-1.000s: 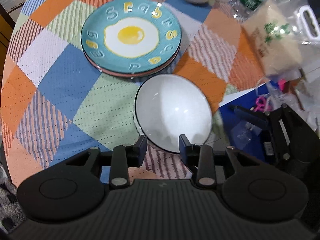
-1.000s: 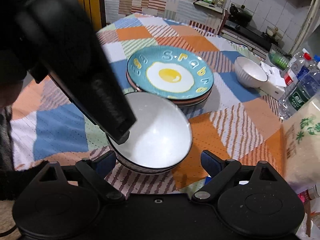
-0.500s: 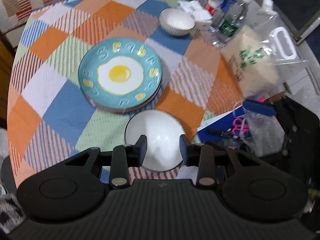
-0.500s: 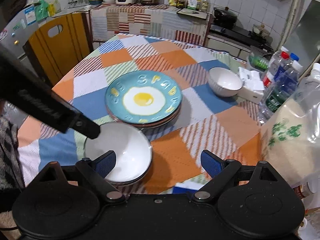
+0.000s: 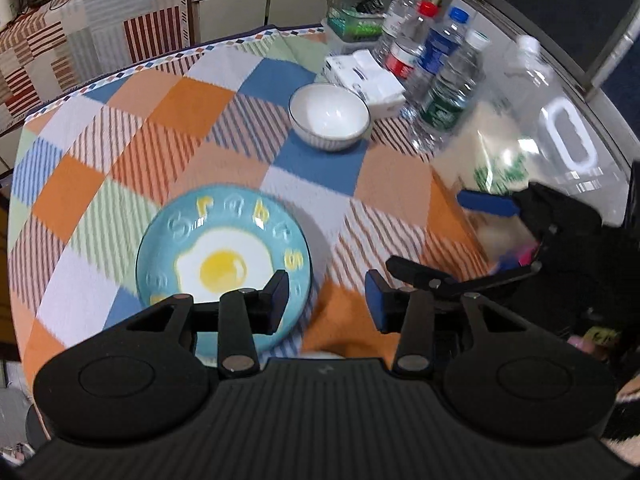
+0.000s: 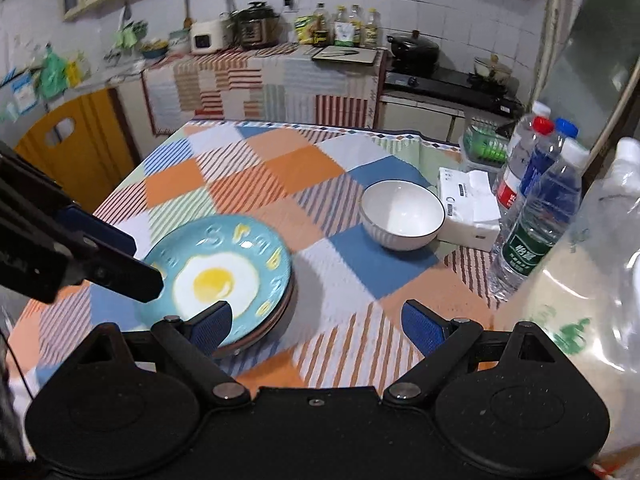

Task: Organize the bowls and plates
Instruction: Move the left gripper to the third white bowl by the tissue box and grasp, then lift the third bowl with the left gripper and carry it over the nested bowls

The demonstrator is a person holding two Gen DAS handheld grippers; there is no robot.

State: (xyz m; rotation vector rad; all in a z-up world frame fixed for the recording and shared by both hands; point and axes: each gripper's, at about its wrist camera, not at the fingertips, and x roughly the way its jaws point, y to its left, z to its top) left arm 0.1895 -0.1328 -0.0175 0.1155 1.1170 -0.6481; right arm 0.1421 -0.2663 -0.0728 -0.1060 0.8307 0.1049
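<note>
You held both tongs, left gripper (image 5: 326, 300) and right gripper (image 6: 316, 326), parted and empty, between pickups; next likely the white ribbed ceramic bowl (image 6: 402, 215) at 1 o'clock.

We see the egg plate (image 5: 224, 248) blurred, its near edge hidden behind the left gripper (image 5: 326, 300). In the right wrist view, the right gripper (image 6: 316, 326) covers the front of the plates stacked under it (image 6: 276, 320). A white sliver (image 5: 324, 356) peeks out below the jaws; we cannot tell what it is. The clear bag (image 6: 580, 280) runs off the picture's edge.
</note>
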